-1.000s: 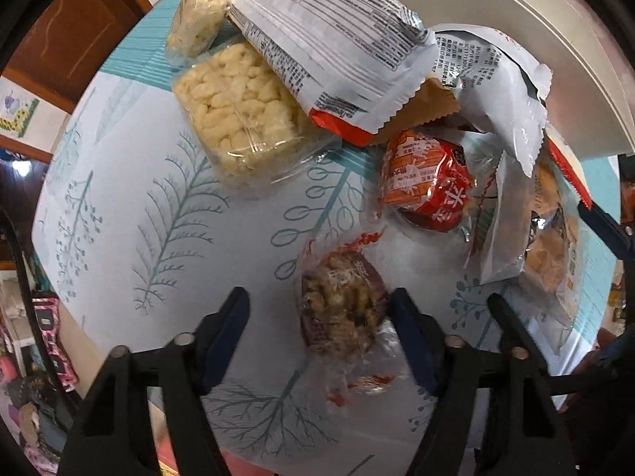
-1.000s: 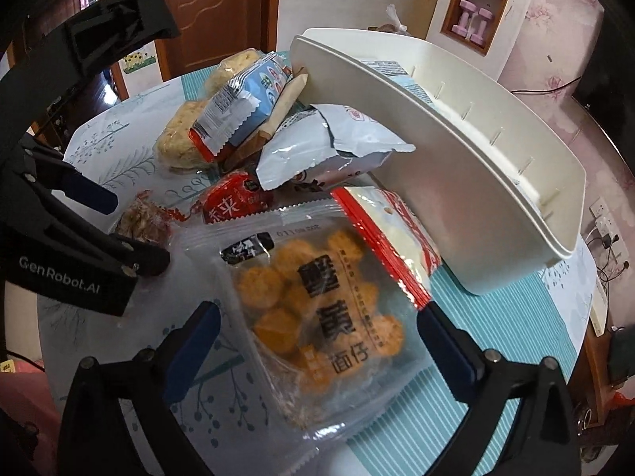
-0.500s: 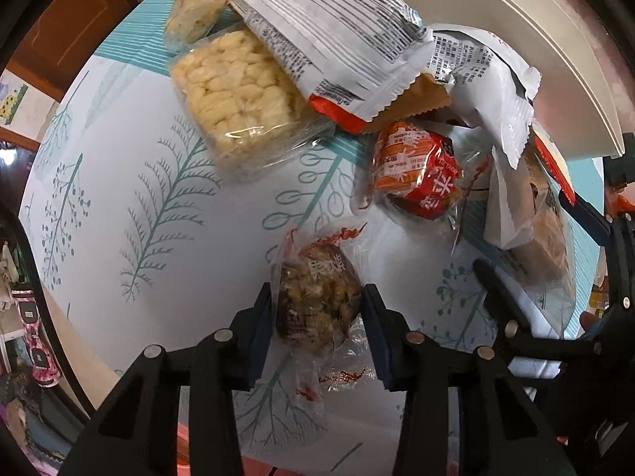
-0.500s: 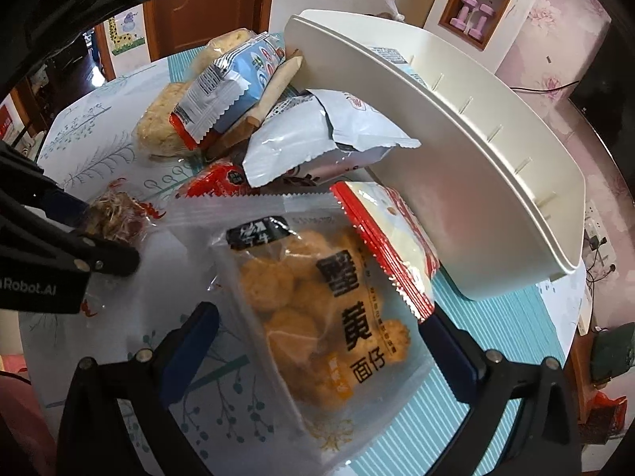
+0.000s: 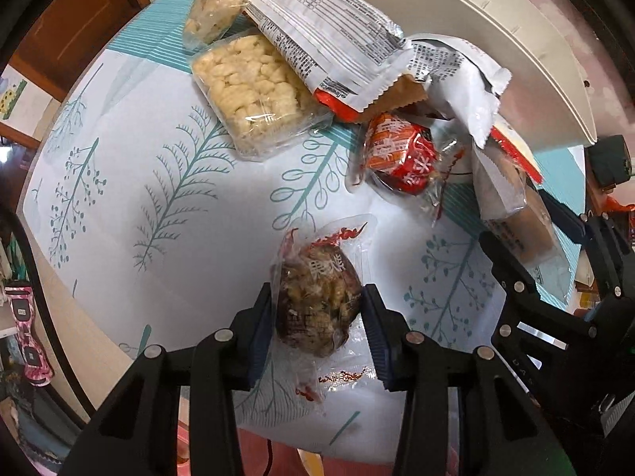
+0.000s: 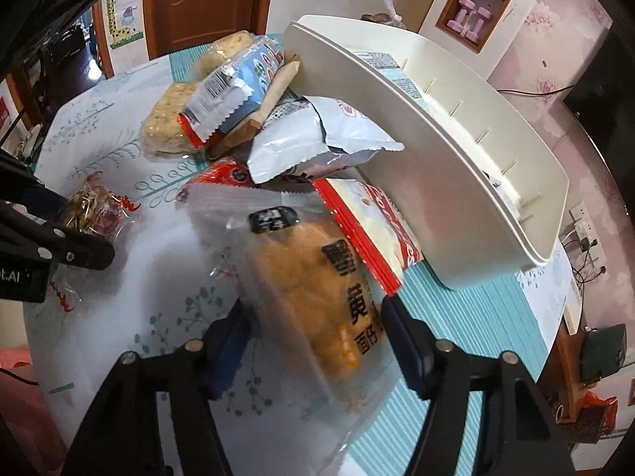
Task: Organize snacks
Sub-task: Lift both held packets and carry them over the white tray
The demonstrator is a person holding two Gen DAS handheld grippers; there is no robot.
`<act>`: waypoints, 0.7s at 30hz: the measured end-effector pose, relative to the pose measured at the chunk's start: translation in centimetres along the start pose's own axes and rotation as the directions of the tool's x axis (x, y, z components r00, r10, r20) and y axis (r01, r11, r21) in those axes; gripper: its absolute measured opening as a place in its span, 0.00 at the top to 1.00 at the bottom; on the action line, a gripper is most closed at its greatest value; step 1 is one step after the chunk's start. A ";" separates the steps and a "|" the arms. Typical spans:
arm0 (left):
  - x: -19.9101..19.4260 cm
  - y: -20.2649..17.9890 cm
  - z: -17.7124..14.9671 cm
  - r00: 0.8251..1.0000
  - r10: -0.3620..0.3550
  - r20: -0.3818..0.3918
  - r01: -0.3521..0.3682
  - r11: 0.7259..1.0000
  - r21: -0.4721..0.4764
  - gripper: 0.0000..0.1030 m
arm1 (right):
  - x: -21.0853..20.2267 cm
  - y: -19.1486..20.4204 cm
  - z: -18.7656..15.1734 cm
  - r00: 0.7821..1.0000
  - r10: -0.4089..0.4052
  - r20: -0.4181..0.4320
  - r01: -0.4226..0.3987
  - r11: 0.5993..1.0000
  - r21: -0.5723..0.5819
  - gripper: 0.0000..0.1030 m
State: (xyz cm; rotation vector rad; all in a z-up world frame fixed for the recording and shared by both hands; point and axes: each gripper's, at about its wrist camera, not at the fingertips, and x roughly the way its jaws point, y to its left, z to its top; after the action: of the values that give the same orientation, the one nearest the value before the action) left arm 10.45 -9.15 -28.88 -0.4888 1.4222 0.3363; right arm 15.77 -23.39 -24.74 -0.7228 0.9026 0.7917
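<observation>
Both tools are built of matte black plastic. The left gripper has two angular linkage arms that fork near the camera and narrow toward the tips, each joint pinned with a round silver rivet. Its jaws carry dark blue ribbed pads on their inner faces. A thin dark cable runs down at the bottom edge of the left wrist view. The right gripper is of the same make: black forked arms, silver rivets at the joints, blue pads on the inner faces. In the right wrist view the other tool's black body shows part of a white printed logo ending in "t.AI".
</observation>
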 end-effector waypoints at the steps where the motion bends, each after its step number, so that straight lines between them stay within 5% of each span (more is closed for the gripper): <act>1: -0.1 0.0 0.0 1.000 -0.002 0.002 0.002 1.000 0.002 0.60 | -0.2 0.0 -0.2 1.000 0.001 -0.002 -0.001 1.000 0.003 0.40; 21: -5.2 0.5 -1.8 0.994 -0.072 0.082 0.070 0.997 0.025 0.60 | -5.7 2.6 -4.1 0.997 0.063 -0.037 -0.058 0.990 0.129 0.53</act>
State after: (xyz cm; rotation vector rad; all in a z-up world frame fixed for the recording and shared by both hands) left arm 8.05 -9.33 -23.96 -0.5000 1.3233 0.2804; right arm 9.78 -26.97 -22.08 -0.6033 1.0065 0.7678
